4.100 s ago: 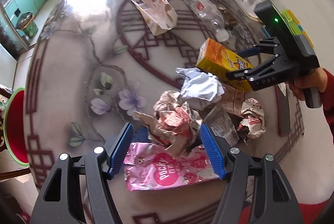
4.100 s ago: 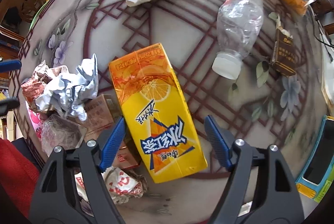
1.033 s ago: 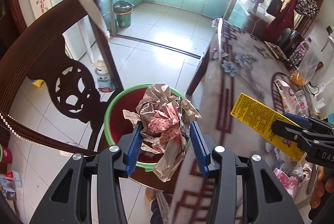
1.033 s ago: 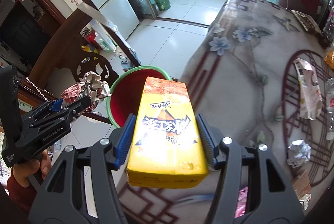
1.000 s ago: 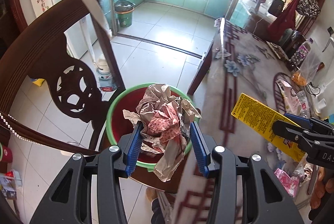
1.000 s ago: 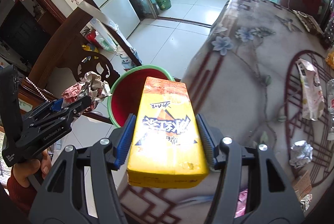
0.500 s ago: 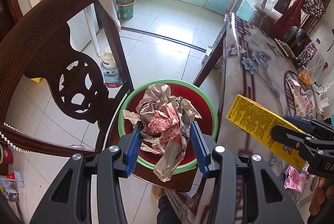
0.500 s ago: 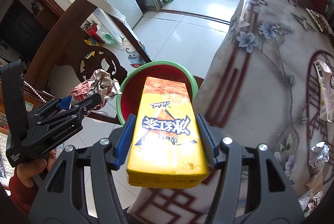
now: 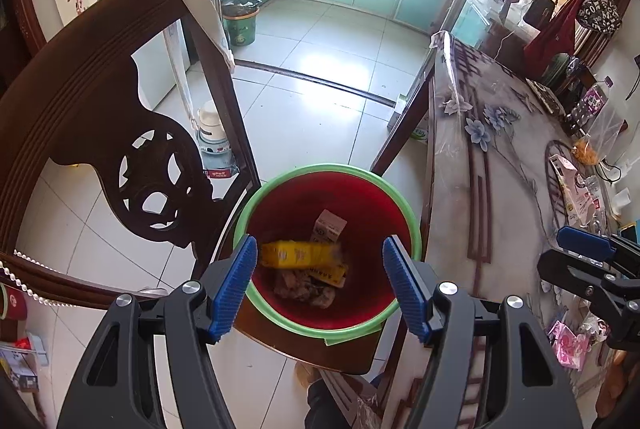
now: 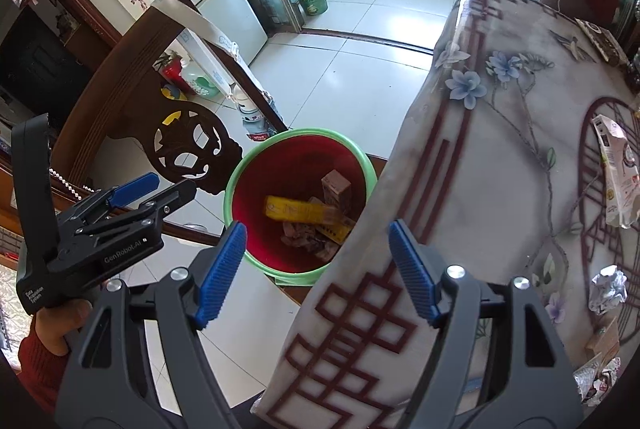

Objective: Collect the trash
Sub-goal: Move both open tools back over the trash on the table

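The long table under its pale floral, red-latticed plastic cloth (image 10: pixel 500 133) fills the right side, and tucked against its edge on a dark wooden chair seat sits the round red bin with the green rim (image 9: pixel 412 217), with the carved dark-wood chair back (image 9: pixel 120 133) rising to the left. Both grippers hang over it, pointed steeply down. The left gripper (image 9: pixel 320 281) frames the bin's mouth, its jaws opening with nothing between the blue pads; the right gripper (image 10: pixel 316 269) sits nearer the table edge, jaws also opening and empty. Down inside lie the yellow juice carton (image 9: pixel 298 255), a small brown box (image 9: pixel 329 227) and crumpled brownish paper (image 9: pixel 304 287), so this drop looks done. To finish it well, the person should let the jaws spread fully and lift straight up so no pad clips the rim. More waits on the table: a pale snack bag (image 10: pixel 616 165), a ball of crumpled foil (image 10: pixel 608 287) and wrappers at the near right corner (image 10: pixel 596 377), perhaps 3 more trips.
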`<state>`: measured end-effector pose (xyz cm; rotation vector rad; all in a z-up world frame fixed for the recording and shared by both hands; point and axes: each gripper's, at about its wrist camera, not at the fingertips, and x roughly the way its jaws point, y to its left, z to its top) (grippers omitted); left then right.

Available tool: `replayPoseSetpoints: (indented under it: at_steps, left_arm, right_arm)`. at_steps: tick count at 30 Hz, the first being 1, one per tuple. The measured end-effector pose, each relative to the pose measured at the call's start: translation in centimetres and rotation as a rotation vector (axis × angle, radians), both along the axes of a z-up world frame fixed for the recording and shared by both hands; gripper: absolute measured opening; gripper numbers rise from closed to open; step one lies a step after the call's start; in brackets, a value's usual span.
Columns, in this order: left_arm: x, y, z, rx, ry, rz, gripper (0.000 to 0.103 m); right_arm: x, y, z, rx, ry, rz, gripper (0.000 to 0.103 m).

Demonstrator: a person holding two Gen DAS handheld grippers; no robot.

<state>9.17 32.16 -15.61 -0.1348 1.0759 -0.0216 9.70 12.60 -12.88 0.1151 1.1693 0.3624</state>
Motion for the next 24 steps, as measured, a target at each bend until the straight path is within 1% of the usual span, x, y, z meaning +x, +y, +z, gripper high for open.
replayPoseSetpoints:
  at_steps: [5, 10, 17, 22, 24]
  left_arm:
    - [-0.3, -1.2, 0.5, 0.011, -0.014, -0.026, 0.063]
    - [-0.5, -3.8, 0.6, 0.018, -0.018, -0.078, 0.063]
    - [-1.7, -9.9, 1.5, 0.029, -0.040, -0.165, 0.063]
    - [-3.0, -14.7, 1.9, 0.026, -0.041, -0.166, 0.063]
    - [-3.7, -17.2, 1.9, 0.019, -0.035, -0.177, 0.063]
  right_arm:
    - [-1.3, -1.8, 0.4, -0.030, -0.016, -0.030, 0.075]
    - [-3.0, -4.8, 0.3, -0.042, -0.009, -0.080, 0.076]
    - [-5.8, -11.9, -0.1, -0.052, 0.003, -0.185, 0.076]
    - [-7.5, -17.9, -0.3, -0.054, 0.004, -0.228, 0.076]
    - [-8.1, -20.2, -0.3, -0.055, 0.003, -0.240, 0.077]
